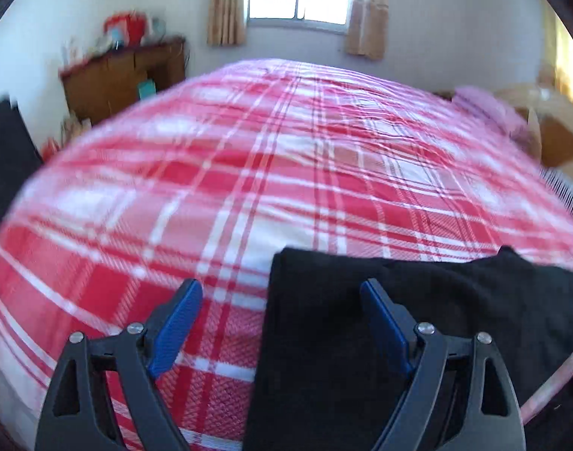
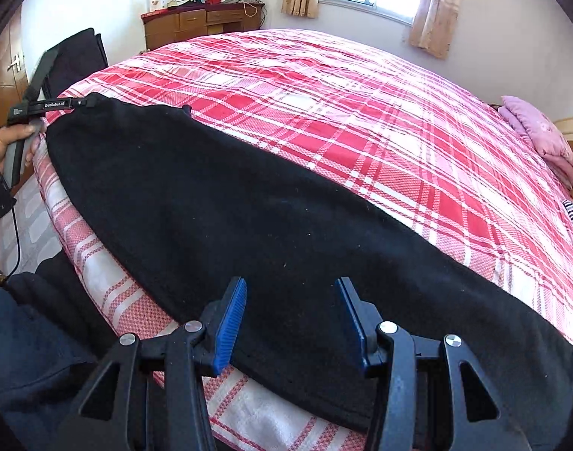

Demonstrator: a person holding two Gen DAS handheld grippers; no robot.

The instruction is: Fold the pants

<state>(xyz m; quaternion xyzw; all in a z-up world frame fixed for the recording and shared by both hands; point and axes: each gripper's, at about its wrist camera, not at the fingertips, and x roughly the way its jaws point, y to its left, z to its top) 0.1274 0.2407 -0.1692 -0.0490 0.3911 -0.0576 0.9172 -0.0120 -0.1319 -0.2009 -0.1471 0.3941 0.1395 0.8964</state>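
Here, pants (image 2: pixel 226 203) beneath right fingers (image 2: pixel 232 319).

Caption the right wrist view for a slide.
Right gripper open above black pants laid along the edge of a red plaid bed; left gripper at their far end.

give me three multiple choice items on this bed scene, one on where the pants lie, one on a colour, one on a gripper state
1. Where do the black pants lie?
A. stretched along the near edge of the bed
B. on the wooden dresser
C. over the pink pillow

2. What colour is the bed sheet?
A. plain blue
B. red and white plaid
C. green stripes

3. How does the left gripper stand?
A. shut on the pants
B. shut on the sheet
C. open, holding nothing

Answers:
1 A, the right wrist view shows them laid out along the bed's edge.
2 B, red and white checks cover the bed.
3 C, its blue pads stand wide apart, with sheet and pants lying below.
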